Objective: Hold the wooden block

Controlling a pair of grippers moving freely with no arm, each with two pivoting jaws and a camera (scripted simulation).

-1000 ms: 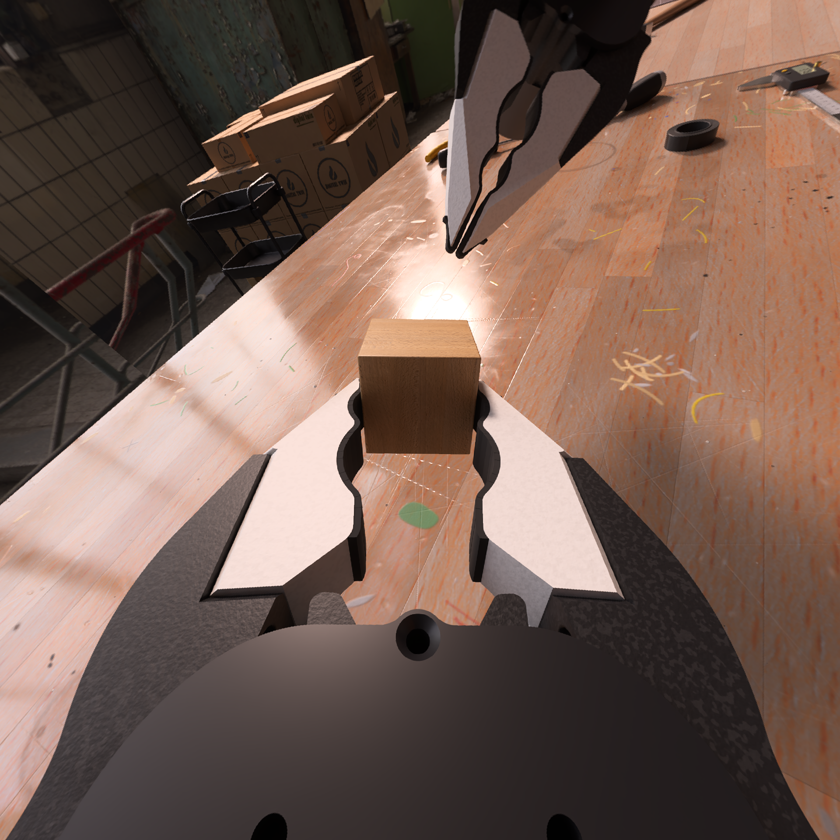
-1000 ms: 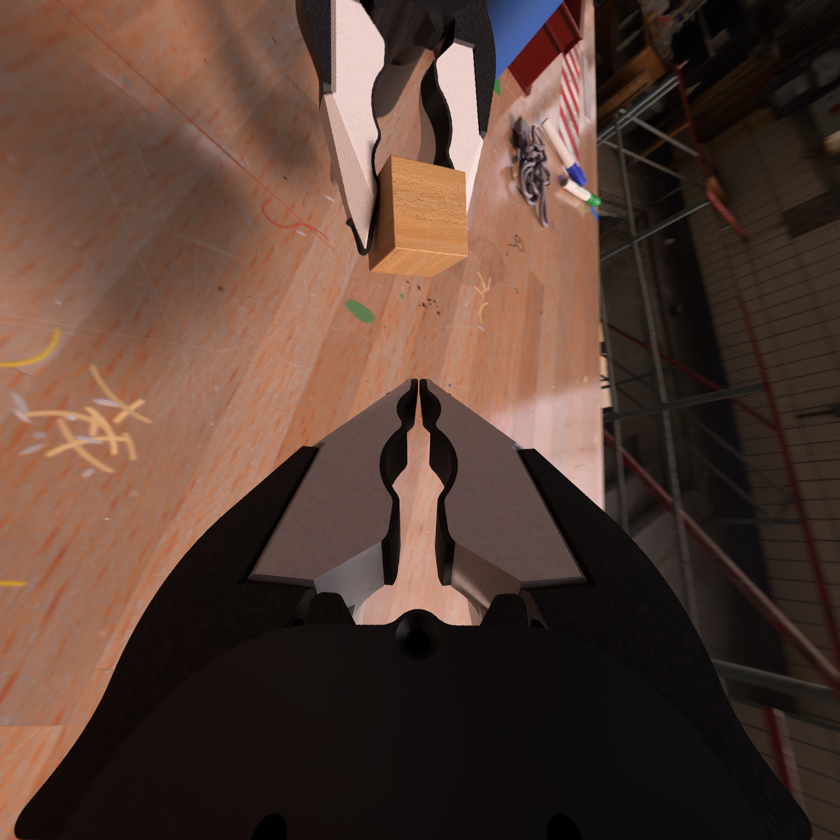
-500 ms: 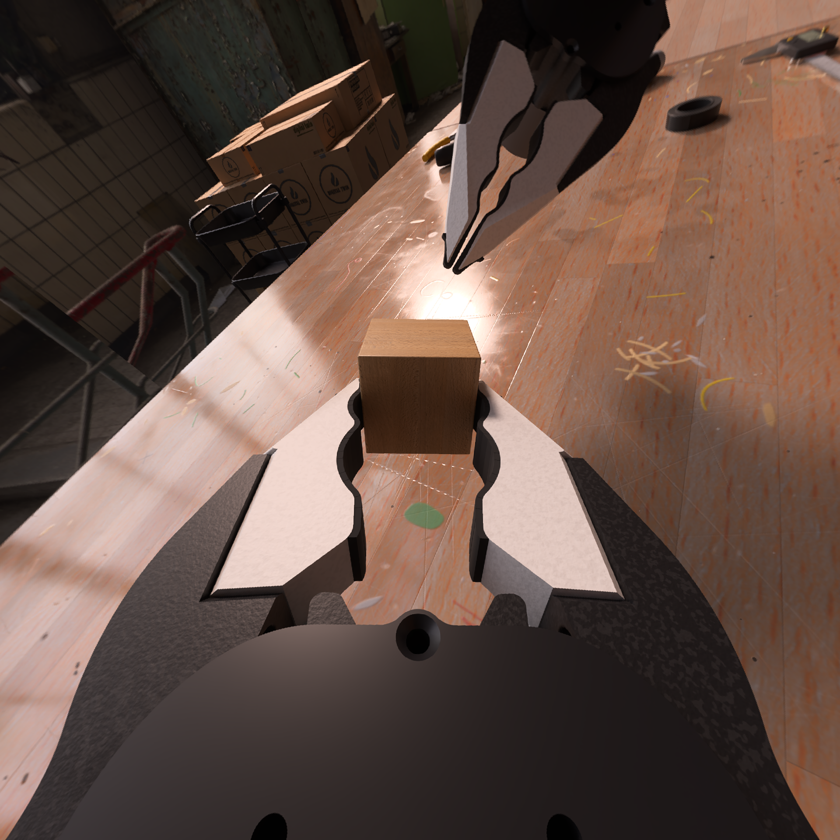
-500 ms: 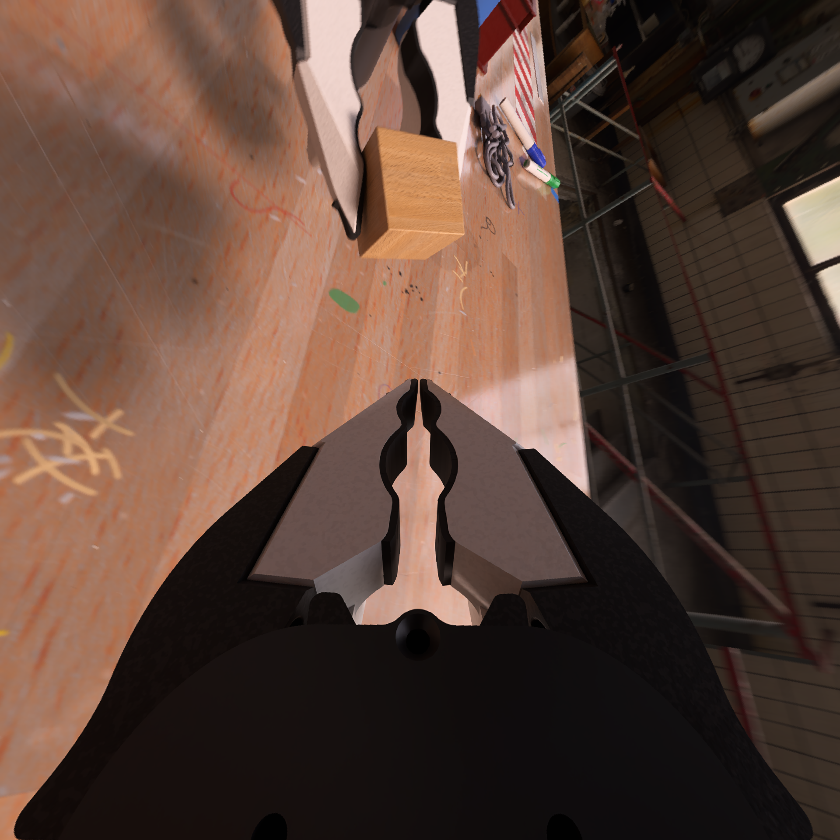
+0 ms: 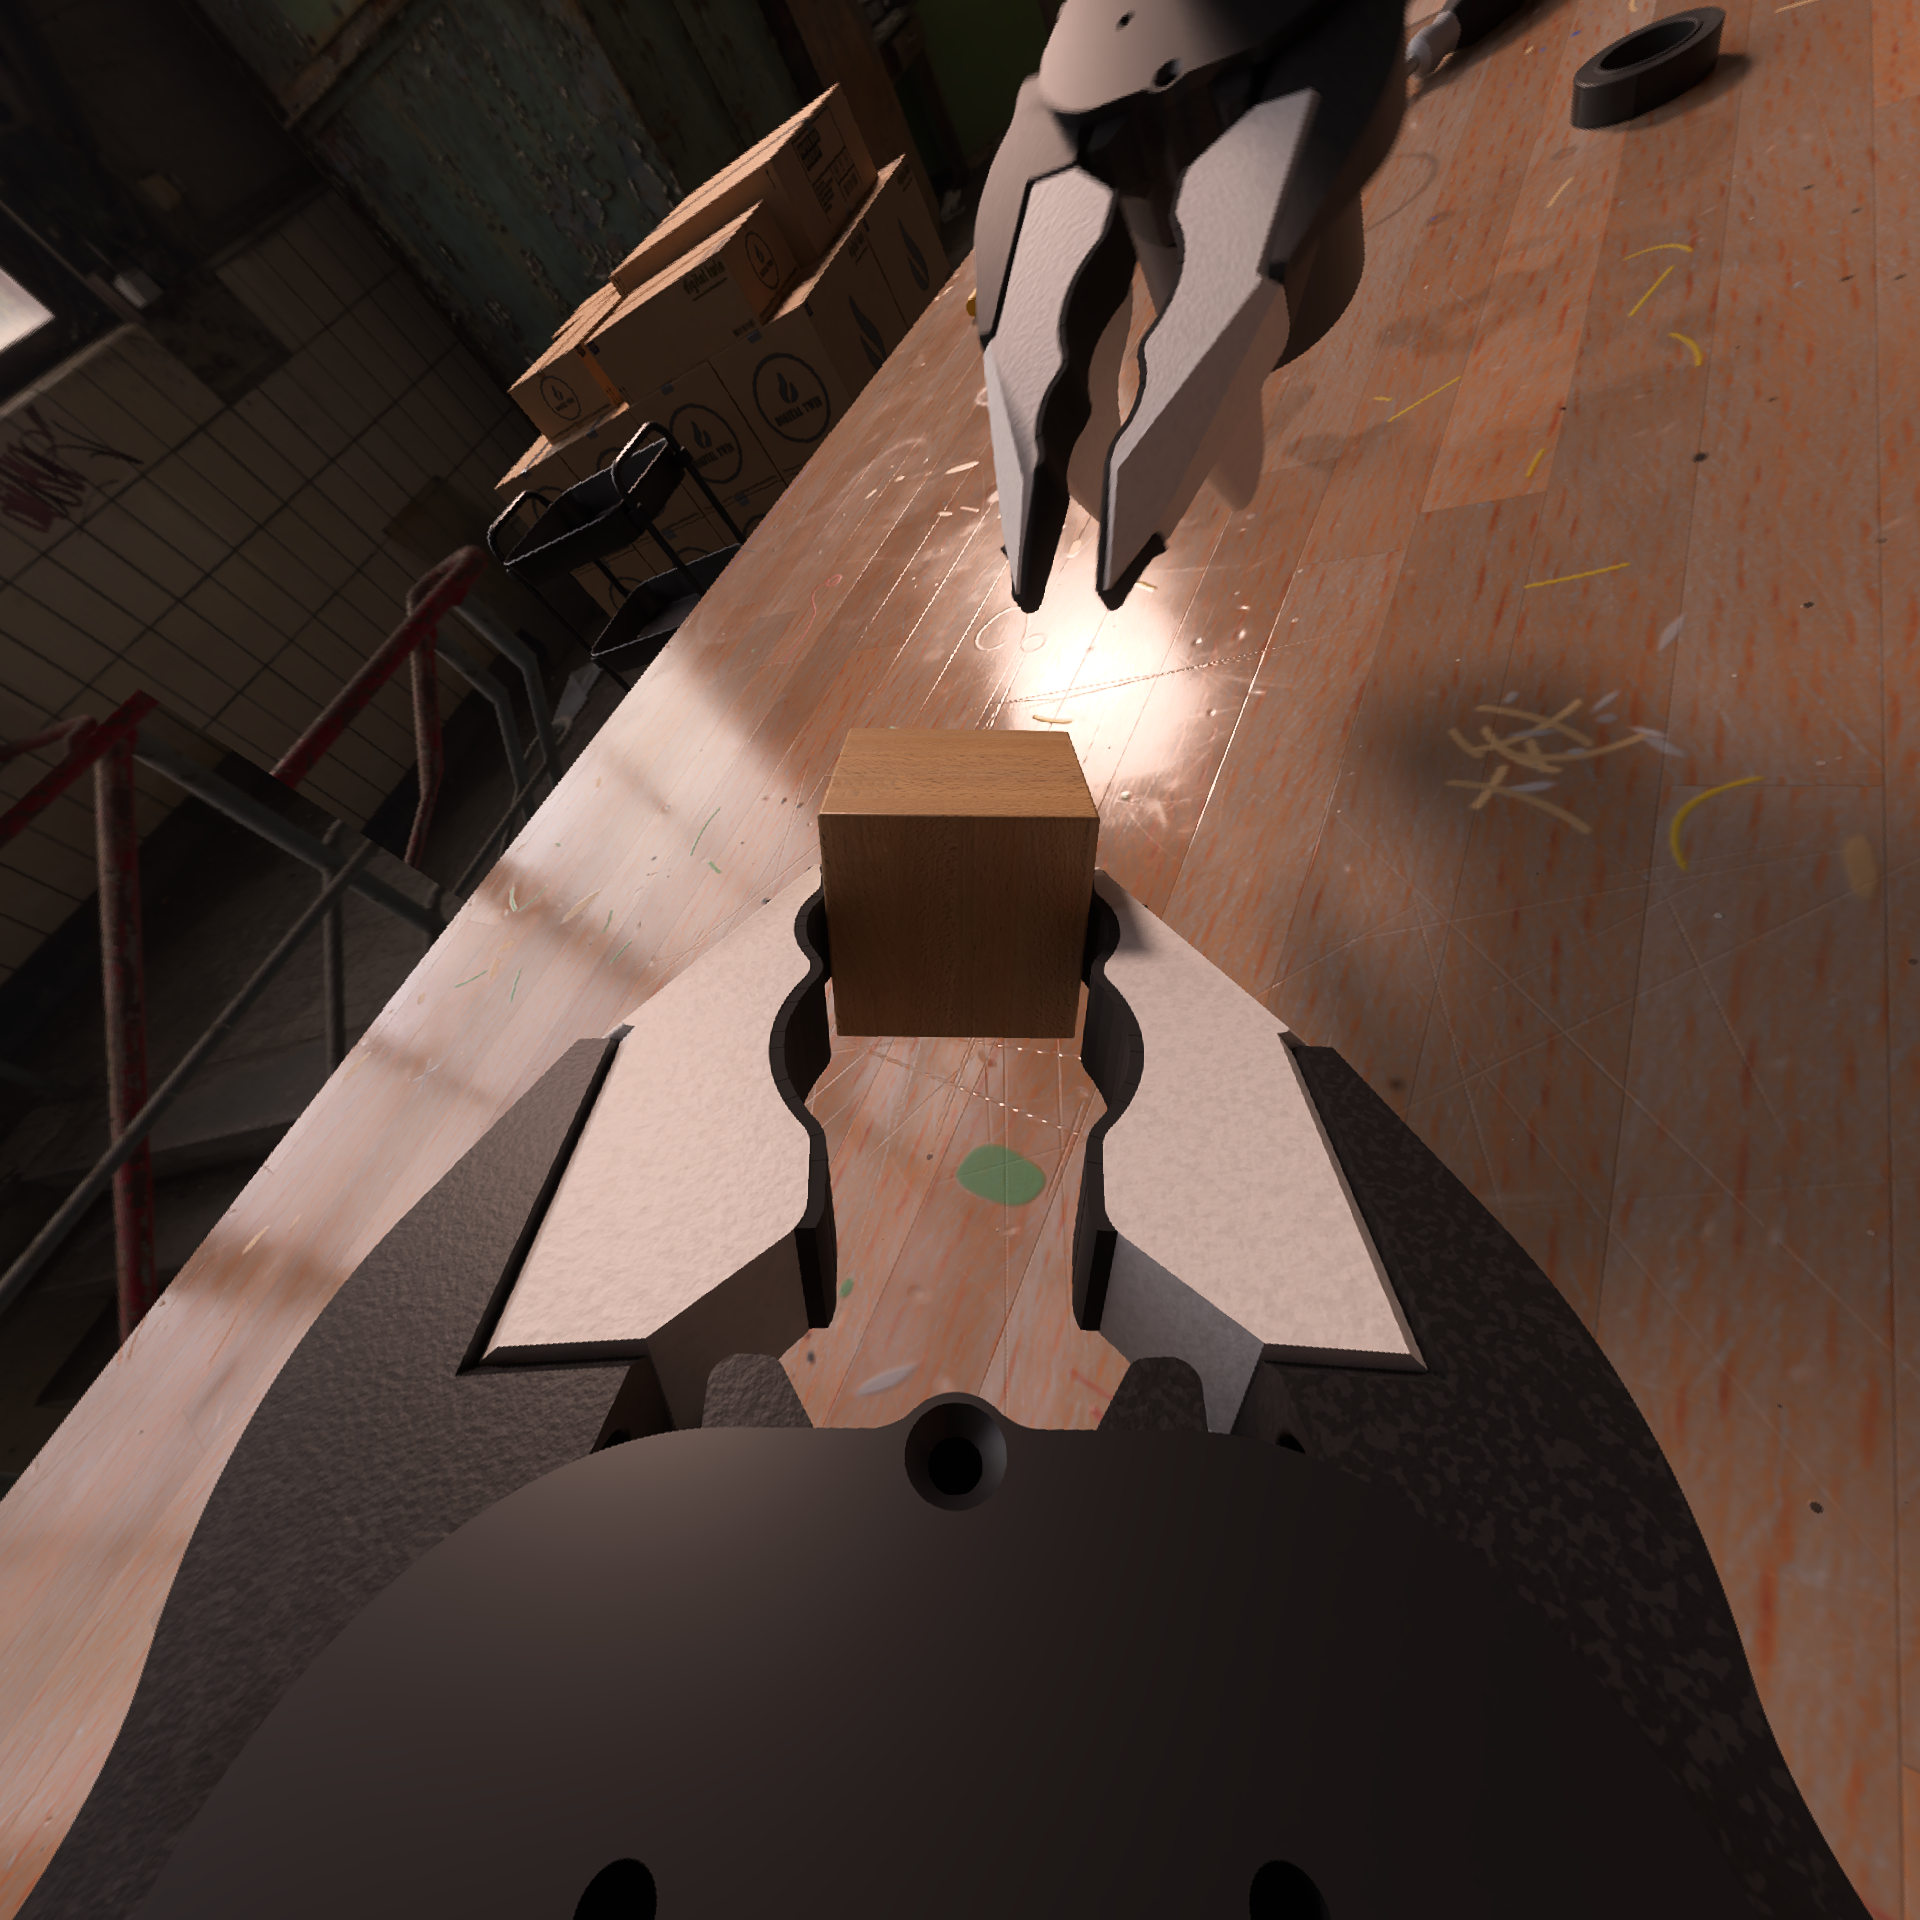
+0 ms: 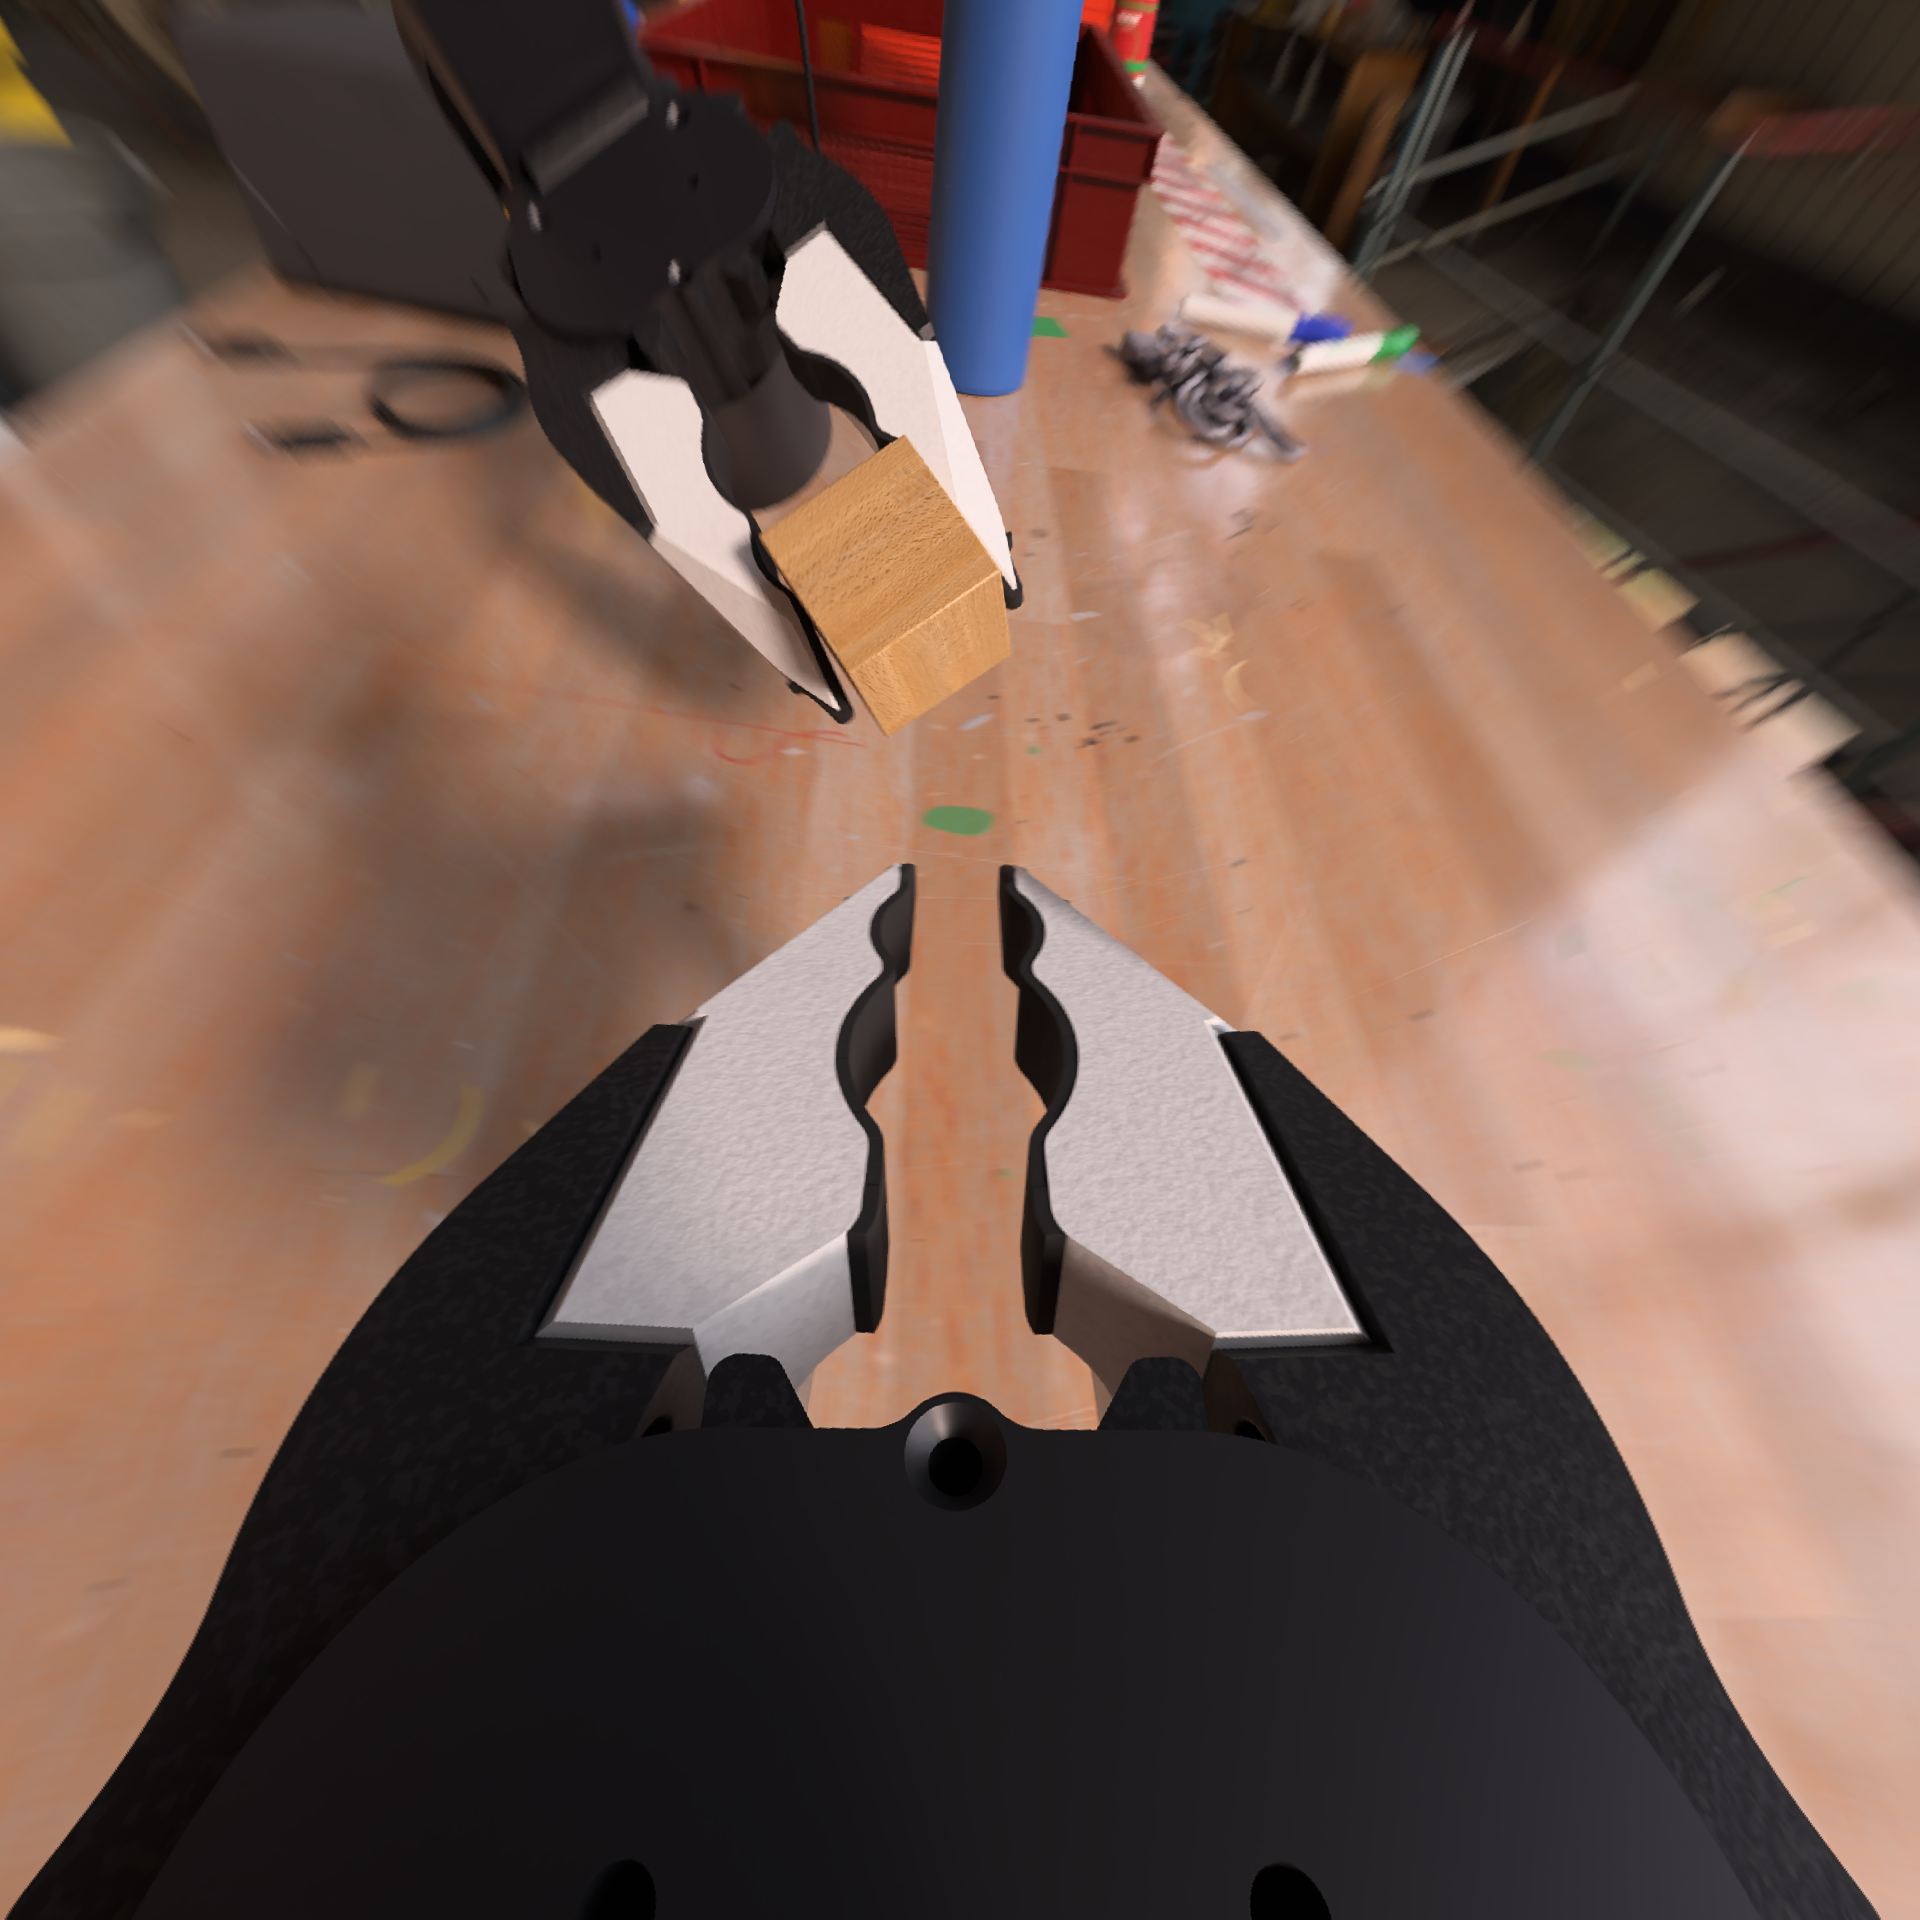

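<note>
1. Since the earlier frames the right gripper (image 6: 956, 883) has turned to face the block and its fingers, almost together before, now stand a little apart with nothing between them. The left wrist view shows this right gripper (image 5: 1070, 597) above the tabletop (image 5: 1558, 935), beyond the block.
2. Left gripper (image 5: 956, 935) is clamped on the wooden block (image 5: 956, 914), one finger on each side face. In the right wrist view the wooden block (image 6: 888, 587) hangs tilted above the tabletop (image 6: 1351, 831), touching nothing else, near the edge that has the stair rails below it.
3. Only the finger ends seem to press on the block, so I judge the hold is shallow. A quick swing or a small loosening could let the block slip down and fall.
4. The right gripper points at the block and is near it. If it comes closer with such a narrow gap, a finger end may knock the block's face and push it out of the hold.
5. The right wrist view is blurred, which suggests fast motion; this makes a bump more likely.
6. A dropped block may roll off the near edge.
</note>
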